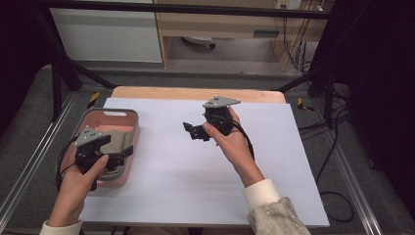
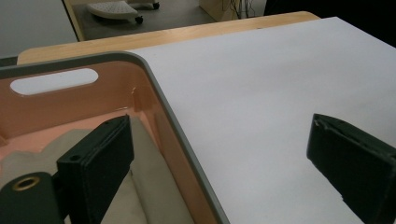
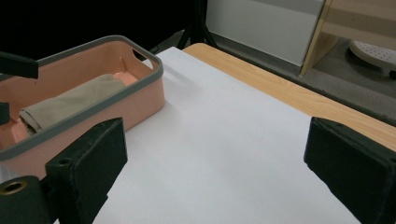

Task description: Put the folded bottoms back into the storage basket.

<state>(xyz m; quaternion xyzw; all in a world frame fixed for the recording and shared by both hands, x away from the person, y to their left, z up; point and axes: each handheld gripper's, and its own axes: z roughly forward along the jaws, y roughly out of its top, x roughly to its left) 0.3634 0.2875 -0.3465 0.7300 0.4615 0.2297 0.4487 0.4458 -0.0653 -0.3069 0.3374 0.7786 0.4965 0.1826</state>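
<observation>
my left tool [image 1: 110, 152] hangs over the near right corner of the pink bin [image 1: 128, 118], jaws spread wide and pinching nothing. in the left gripper view one jaw sits inside the bin above the cloth and the other stands out over the white sheet [image 2: 280, 93], so the bin's grey rim [image 2: 187, 140] runs between them. my right tool [image 1: 193, 131] is held above the middle of the table [image 1: 195, 93], well apart from the bin, jaws likewise spread and empty; it points leftward toward the bin.

the governing relation: the beige folded cloth [image 3: 70, 102] lies directly below and just left of my left tool, and far to the left of my right tool. the left hand [image 1: 80, 178] is plainly the nearer. the cloth's long axis runs along the bin's length, away from me toward the handle slot [image 2: 53, 80]. my judgement is that a small shift left would bring both jaws inside the wall, across the cloth's narrow width.

condition of the cloth: soft fabric, folded into a long flat bundle, lying on the bin floor against the right wall (its near end is hidden under my left tool in the high view). no other item is seen in the bin.
</observation>
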